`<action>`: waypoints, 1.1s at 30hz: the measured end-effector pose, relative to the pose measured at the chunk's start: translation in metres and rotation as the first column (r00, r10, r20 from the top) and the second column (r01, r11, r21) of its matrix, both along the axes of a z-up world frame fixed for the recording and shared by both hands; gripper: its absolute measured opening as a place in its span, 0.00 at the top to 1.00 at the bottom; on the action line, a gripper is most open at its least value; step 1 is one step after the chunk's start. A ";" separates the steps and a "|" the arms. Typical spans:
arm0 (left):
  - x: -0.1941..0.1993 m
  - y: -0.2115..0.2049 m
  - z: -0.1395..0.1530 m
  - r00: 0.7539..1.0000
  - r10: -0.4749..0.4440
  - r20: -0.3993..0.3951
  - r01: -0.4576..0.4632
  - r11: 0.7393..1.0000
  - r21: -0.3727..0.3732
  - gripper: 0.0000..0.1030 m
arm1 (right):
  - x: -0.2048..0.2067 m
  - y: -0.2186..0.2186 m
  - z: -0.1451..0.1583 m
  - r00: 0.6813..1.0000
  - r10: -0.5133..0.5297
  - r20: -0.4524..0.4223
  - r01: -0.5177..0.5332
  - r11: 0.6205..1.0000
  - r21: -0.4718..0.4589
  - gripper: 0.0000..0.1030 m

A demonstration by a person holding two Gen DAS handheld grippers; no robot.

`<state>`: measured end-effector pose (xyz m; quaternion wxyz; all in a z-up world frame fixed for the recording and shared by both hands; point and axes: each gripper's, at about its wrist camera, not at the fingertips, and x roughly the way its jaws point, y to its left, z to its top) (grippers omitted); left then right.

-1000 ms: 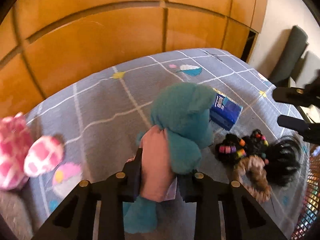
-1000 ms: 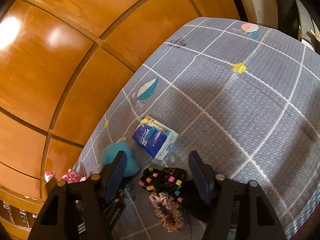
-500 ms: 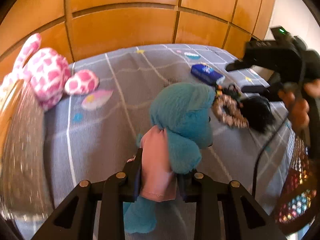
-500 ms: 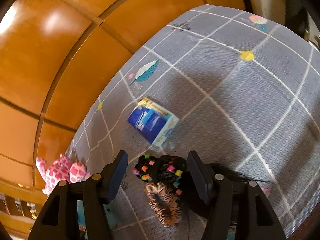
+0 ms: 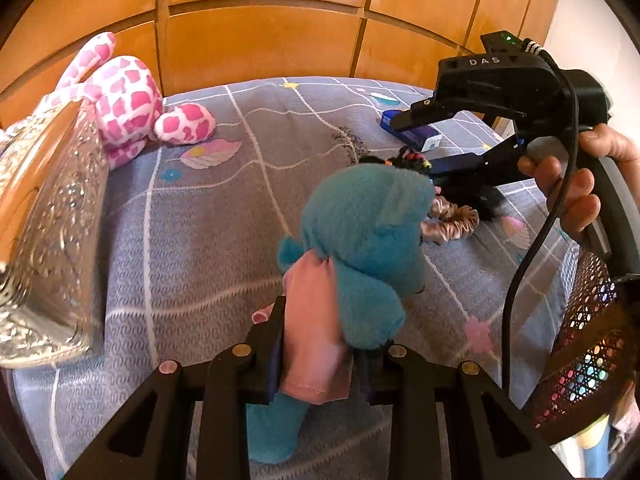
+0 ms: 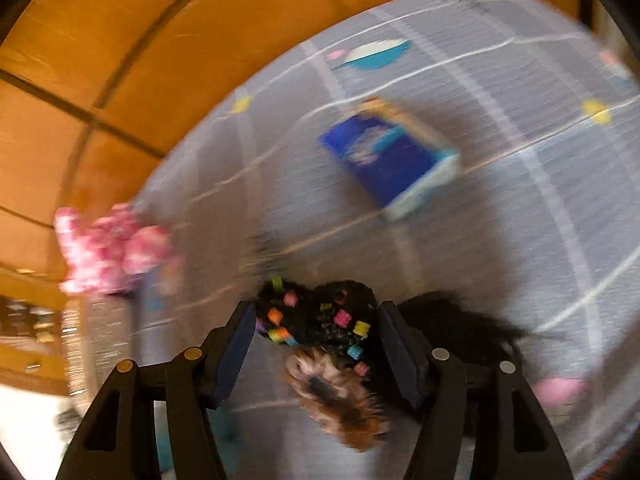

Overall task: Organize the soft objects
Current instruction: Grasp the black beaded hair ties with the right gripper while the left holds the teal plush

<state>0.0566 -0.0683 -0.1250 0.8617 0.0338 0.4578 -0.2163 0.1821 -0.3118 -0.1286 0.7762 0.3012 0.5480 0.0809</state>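
My left gripper (image 5: pixel 320 344) is shut on a teal plush toy (image 5: pixel 368 240) with a pink cloth part (image 5: pixel 312 328), held above the grey bedspread (image 5: pixel 192 220). My right gripper (image 6: pixel 316 320) is open, its fingers either side of a black hair accessory with coloured beads (image 6: pixel 316 316); it also shows in the left wrist view (image 5: pixel 440 140) above that pile. A brown scrunchie (image 6: pixel 336 396) and black hair (image 6: pixel 460 320) lie by the beads. A pink-and-white plush (image 5: pixel 128 100) lies at the far left by the headboard.
A blue tissue pack (image 6: pixel 388 156) lies on the bedspread beyond the hair things. A shiny silver container (image 5: pixel 52 240) stands at the left. A woven rattan basket (image 5: pixel 588 340) is at the right edge. A wooden headboard (image 5: pixel 260 40) runs behind.
My left gripper has lifted the teal plush and swung left, bringing the pink plush and silver container into view. My right gripper has dropped down around the beaded hair accessory.
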 end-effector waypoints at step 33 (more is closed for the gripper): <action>-0.013 0.030 0.002 0.998 0.064 -0.021 -0.065 0.998 -0.024 0.71 | -0.009 0.089 0.005 0.920 0.392 0.027 -0.366 0.880 -0.304 0.21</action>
